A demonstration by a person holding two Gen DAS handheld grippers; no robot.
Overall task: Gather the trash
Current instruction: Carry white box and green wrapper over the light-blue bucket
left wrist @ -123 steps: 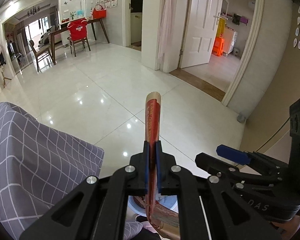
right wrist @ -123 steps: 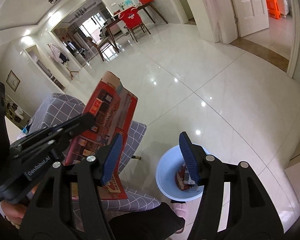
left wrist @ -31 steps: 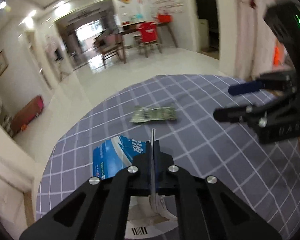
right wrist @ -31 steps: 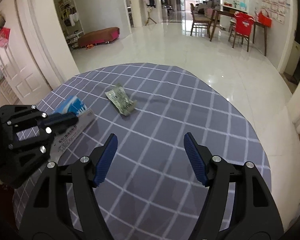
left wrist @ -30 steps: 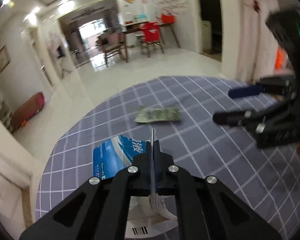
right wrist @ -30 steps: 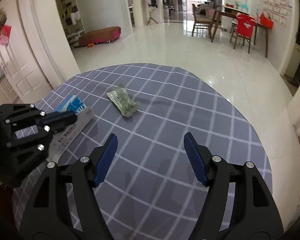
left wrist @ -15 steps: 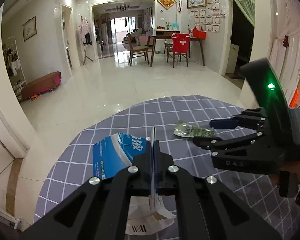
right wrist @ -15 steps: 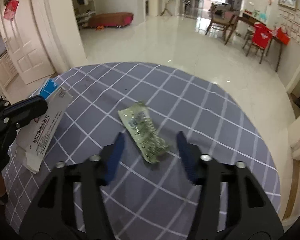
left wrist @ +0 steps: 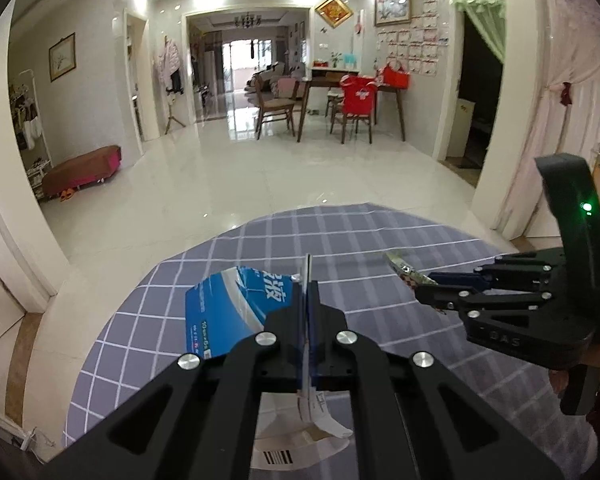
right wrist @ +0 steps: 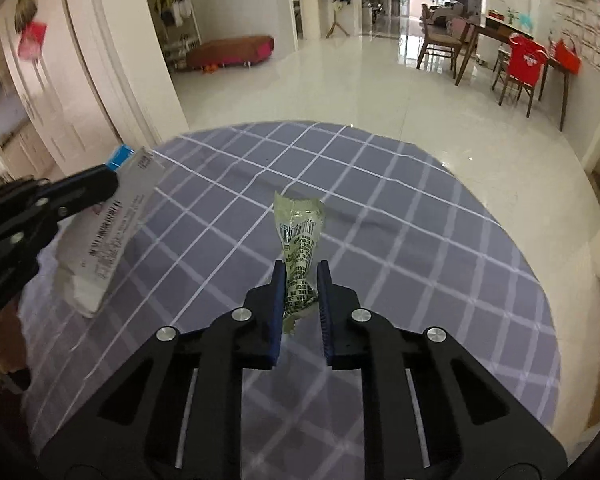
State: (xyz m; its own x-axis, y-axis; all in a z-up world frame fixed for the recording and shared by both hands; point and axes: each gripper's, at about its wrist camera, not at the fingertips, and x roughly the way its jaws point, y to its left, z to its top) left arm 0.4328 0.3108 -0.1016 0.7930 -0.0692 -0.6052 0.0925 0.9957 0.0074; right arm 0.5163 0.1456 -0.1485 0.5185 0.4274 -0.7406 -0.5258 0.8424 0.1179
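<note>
Where the glossy white tile floor point(left wrist: 284, 176) runs back past a dining table point(left wrist: 340, 92) and a chair with a red cover point(left wrist: 358, 98), a round table under a grey checked cloth point(right wrist: 400, 240) fills the foreground of both views. A low brown bench point(left wrist: 82, 168) sits by the far wall at left, and white door frames stand to either side.

Above this cloth the left gripper point(left wrist: 308, 308) is clenched on a flattened blue and white carton point(left wrist: 236, 304), which stands on edge between the jaws; its white flap with a barcode hangs below them. In the right wrist view the same carton shows its pale printed side, lifted clear of the cloth at the left.

The right gripper point(right wrist: 300, 304) has its jaws closing around a crumpled green wrapper point(right wrist: 298, 232) with black print and a barcode. The wrapper sticks up and forward from between the blue pads point(right wrist: 277, 308), narrow and twisted at the bottom, flaring at the top. It seems already pinched at its lower end, though a slim gap beside the right pad makes that hard to confirm.
</note>
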